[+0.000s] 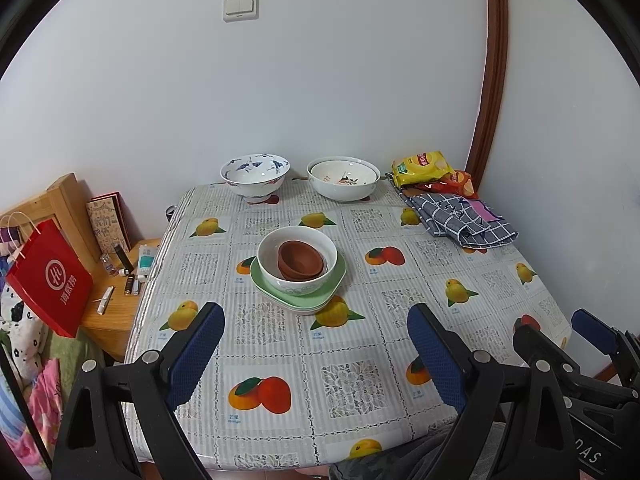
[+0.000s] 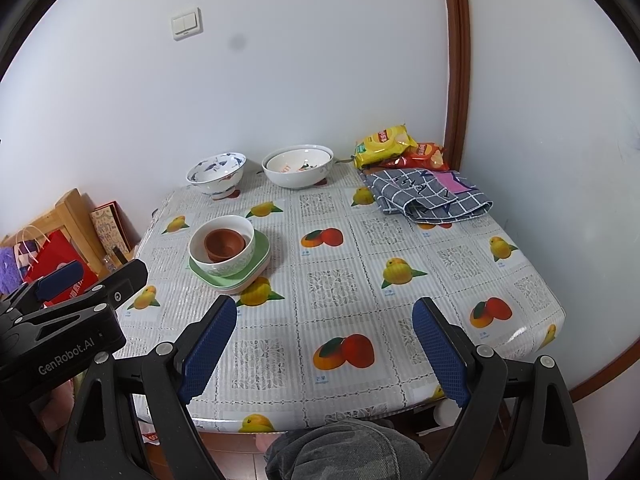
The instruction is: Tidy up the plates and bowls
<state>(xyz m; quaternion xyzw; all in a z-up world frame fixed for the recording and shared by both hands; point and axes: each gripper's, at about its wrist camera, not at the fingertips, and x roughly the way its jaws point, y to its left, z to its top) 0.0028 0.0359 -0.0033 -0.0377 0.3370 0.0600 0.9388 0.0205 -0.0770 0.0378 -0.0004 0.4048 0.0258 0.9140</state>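
Left wrist view: the left gripper (image 1: 316, 328) is spread wide and empty above the fruit-print tablecloth (image 1: 400, 360). A white bowl (image 1: 268, 264) holding brown bowls (image 1: 300, 260) sits upright on green plates (image 1: 338, 280) mid-table.

Right wrist view: "GenRobot.AI" reads on the left gripper's body. The right gripper (image 2: 324, 326) is likewise spread. Two bowls (image 2: 216, 174) (image 2: 298, 170) stand by the white wall (image 2: 320, 60).

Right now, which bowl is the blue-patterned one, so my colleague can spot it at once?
Start at the fruit-print tablecloth and look to its far edge by the white wall. Two large bowls stand there; the blue-and-white footed porcelain bowl is the left one, below the light switch. Unlike the plain white nested bowls beside it, it is empty, with painted blue figures.
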